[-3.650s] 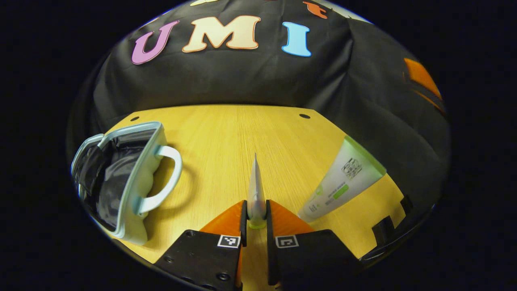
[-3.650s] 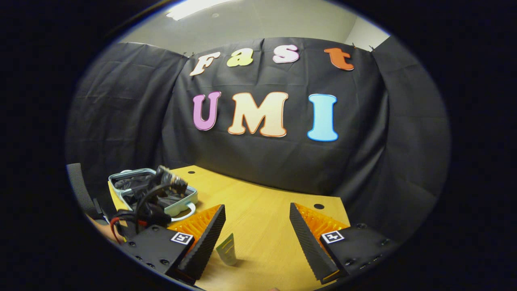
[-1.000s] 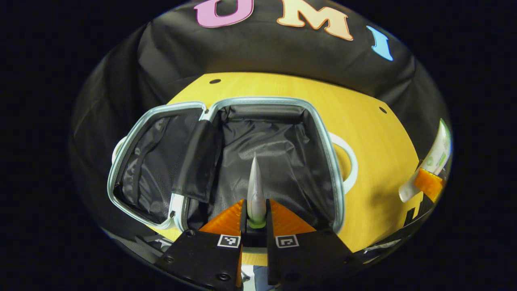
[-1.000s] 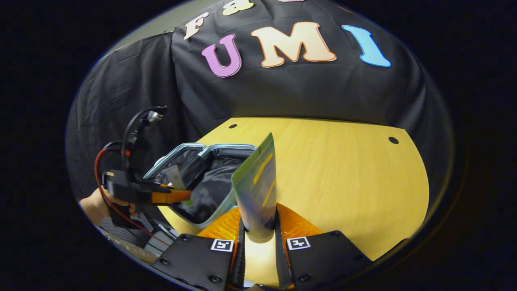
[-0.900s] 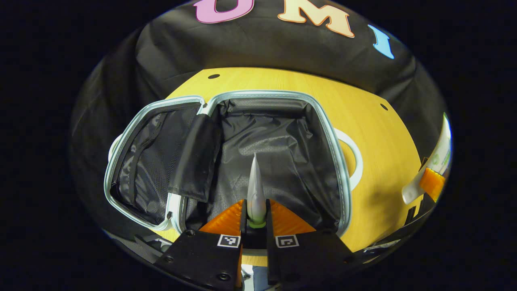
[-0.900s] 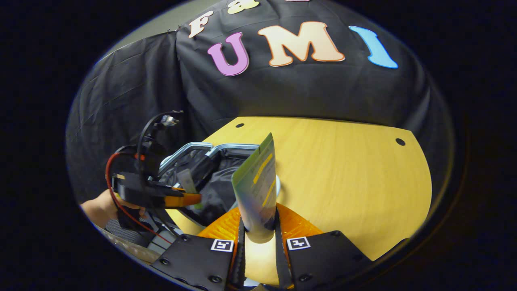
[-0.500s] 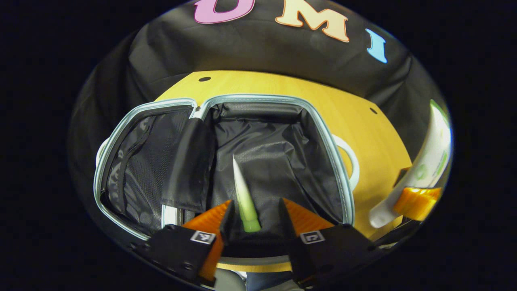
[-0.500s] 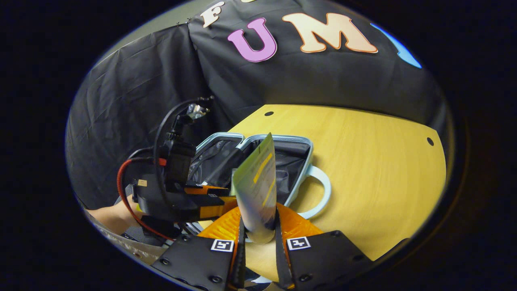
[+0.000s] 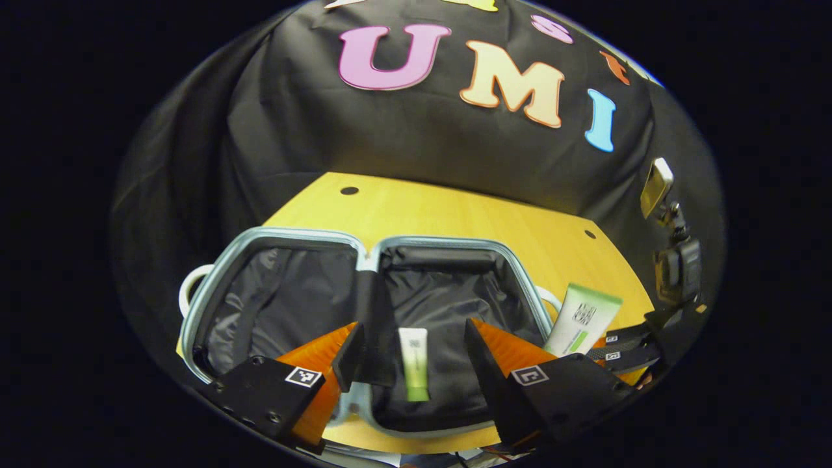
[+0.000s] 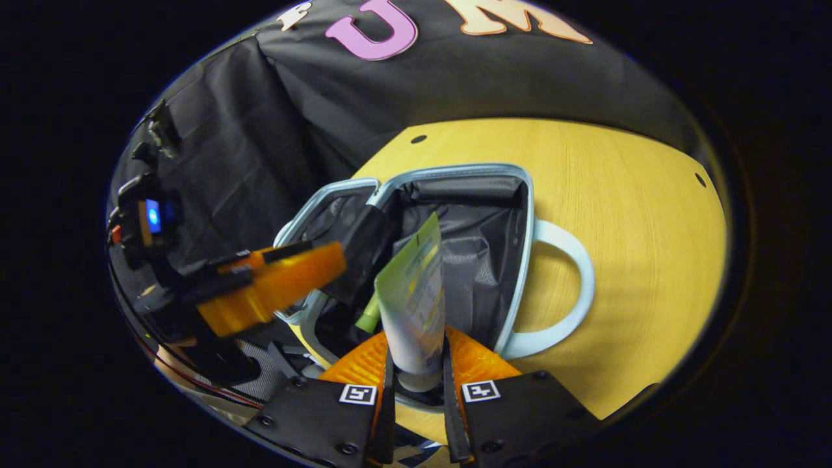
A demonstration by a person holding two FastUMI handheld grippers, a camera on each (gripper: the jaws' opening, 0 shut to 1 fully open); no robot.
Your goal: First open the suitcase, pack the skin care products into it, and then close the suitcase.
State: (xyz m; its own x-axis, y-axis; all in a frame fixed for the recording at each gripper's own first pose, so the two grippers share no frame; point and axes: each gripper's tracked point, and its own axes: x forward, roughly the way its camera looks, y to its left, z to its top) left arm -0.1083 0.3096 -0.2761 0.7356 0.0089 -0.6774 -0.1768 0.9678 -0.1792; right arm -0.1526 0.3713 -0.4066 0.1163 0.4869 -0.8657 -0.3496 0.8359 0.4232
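Now the small tube (image 9: 414, 363) lies in the open suitcase (image 9: 455, 244), just dropped by the left gripper (image 9: 411, 354), fingers spread; one product packed. The right gripper (image 10: 416, 383) clamps the larger tube (image 10: 413, 302) over the suitcase.

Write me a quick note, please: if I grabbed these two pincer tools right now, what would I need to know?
Left gripper: open, holding nothing, above the suitcase.
Right gripper: shut on the big white tube with the green crimped end, poised over the right compartment.
The pale blue, black-lined suitcase lies open on the yellow wooden table.
The small white tube with the green cap lies in the right compartment.
Done: suitcase opened, small tube packed.
Left: release the big tube into the suitcase, then close it.
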